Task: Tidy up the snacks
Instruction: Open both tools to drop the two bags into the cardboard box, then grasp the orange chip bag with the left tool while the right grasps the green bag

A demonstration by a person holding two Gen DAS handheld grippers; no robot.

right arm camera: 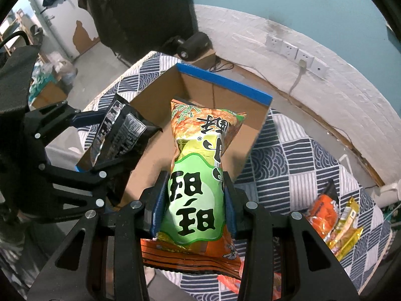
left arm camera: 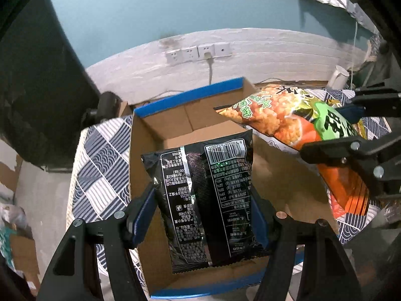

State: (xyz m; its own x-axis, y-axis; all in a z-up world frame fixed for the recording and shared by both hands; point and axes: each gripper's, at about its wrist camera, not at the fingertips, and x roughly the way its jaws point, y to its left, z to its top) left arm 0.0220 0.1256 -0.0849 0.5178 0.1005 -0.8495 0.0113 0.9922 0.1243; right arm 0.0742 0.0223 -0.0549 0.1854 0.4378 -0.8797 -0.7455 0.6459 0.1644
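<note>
Left wrist view. The left hand-held gripper (left arm camera: 204, 200) holds a black snack packet (left arm camera: 203, 195) by its two side edges, jaws set fairly wide on the packet's width. The packet's long axis runs straight out along the fingers, its back face towards the camera. It hangs over the open cardboard box (left arm camera: 150, 135), whose rim is edged in blue tape and which appears empty. The box therefore lies directly below and ahead of this gripper. The box stands on a bench covered by a blue and white patterned cloth (left arm camera: 100, 165). Legible on the packet: a barcode, "GB 17400", "2007887" and a nutrition table, all upside down from here; the smaller print cannot be read. At the right, the right hand-held gripper (left arm camera: 351, 125) carries an orange and green snack bag (left arm camera: 288, 120) over the box's right edge.

Right wrist view. The right hand-held gripper (right arm camera: 195, 200) is clamped narrow on the waist of the orange and green snack bag (right arm camera: 198, 175), pinching it inwards. The bag's long axis runs forward along the fingers, its far end over the cardboard box (right arm camera: 225, 85) opening. Large Chinese characters in black sit on a green panel; I cannot read a brand. At the left, the left hand-held gripper (right arm camera: 100, 140) holds the black snack packet (right arm camera: 120, 135) above the box's near left wall. Further packets, orange and yellow (right arm camera: 335, 220), lie on the patterned cloth (right arm camera: 288, 155) at the right, well apart from the box.

Judgement: both hands are about equally near the box; release calls for lowering each bag into it.
</note>
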